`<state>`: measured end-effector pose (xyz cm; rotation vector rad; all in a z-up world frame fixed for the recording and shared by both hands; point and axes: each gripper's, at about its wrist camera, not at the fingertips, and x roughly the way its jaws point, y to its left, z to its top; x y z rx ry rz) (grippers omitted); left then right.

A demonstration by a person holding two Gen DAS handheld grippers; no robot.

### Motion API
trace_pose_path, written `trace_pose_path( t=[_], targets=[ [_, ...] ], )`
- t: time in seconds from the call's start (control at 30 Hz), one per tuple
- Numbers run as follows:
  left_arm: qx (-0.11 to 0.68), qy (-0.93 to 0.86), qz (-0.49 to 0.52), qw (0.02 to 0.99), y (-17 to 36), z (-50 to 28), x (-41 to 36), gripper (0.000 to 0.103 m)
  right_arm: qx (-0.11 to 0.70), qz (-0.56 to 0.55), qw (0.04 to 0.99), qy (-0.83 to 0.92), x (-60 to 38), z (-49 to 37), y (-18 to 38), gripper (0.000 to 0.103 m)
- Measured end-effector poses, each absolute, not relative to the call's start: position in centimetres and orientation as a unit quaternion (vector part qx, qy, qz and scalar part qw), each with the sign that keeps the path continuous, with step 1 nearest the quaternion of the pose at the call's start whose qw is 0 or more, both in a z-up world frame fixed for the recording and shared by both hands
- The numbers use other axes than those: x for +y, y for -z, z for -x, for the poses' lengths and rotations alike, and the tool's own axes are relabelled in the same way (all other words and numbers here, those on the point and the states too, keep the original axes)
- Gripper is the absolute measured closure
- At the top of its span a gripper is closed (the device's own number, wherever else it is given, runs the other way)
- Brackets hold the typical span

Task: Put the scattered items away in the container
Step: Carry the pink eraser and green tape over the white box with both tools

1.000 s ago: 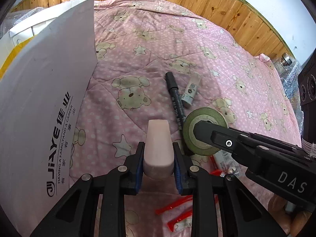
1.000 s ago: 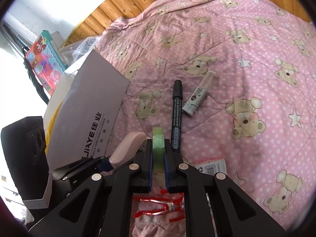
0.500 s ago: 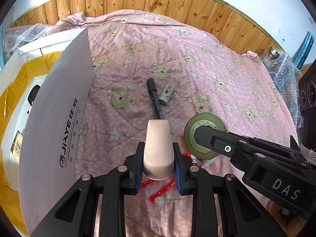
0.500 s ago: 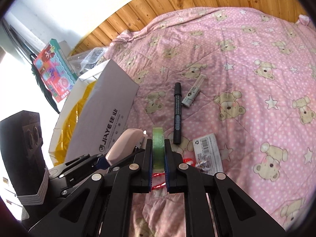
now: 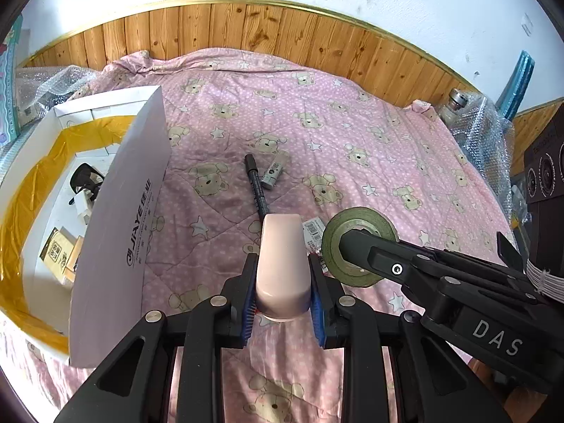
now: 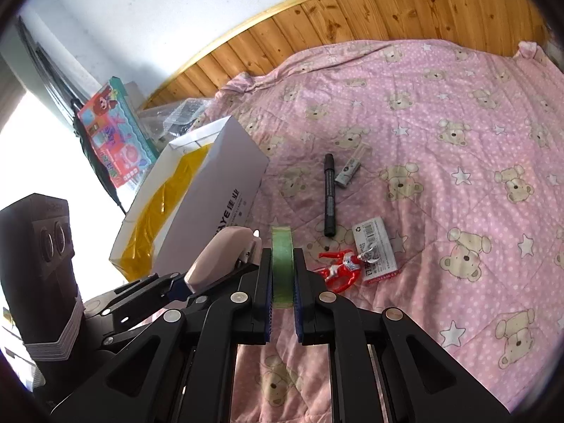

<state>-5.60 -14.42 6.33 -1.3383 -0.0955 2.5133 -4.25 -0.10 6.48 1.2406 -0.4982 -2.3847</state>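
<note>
Far left on the bed: white box [image 5: 116,232] with yellow lining, lid propped up, a few small items inside. The box sits left of my left gripper [image 5: 282,282]. My left fingers [image 5: 246,292] are clamped on a pink stapler [image 5: 282,264], held up over the pink quilt [image 5: 370,134], stapler pointing away from me.

Just right of it, my right gripper [image 6: 282,275] has its fingers [image 6: 264,282] closed on a green tape roll [image 6: 282,264], gripped by its flat sides, roll on edge, also held above the quilt. The two grippers sit close side by side, stapler near the tape, can't tell if touching.

Still on the quilt, past the grippers: black marker [image 6: 329,194] lying lengthwise, small grey tube [image 6: 349,171] just beside its far end, apart from it. Nearer, right of the tape: red toy figure [image 6: 340,268], touching a packet [image 6: 375,250] with a barcode label. All four lie outside the box, well right of it.
</note>
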Motion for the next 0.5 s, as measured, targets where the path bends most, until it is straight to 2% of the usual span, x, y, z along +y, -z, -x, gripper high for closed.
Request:
trace_pose_path(
  t=[0.5],
  targets=[
    [-0.033,-0.889,0.432,0.149,-9.0,1.1,-15.7,0.076,-0.172,-0.416,0.211,0.868,-1.1,-0.3,-9.2,0.092]
  ],
)
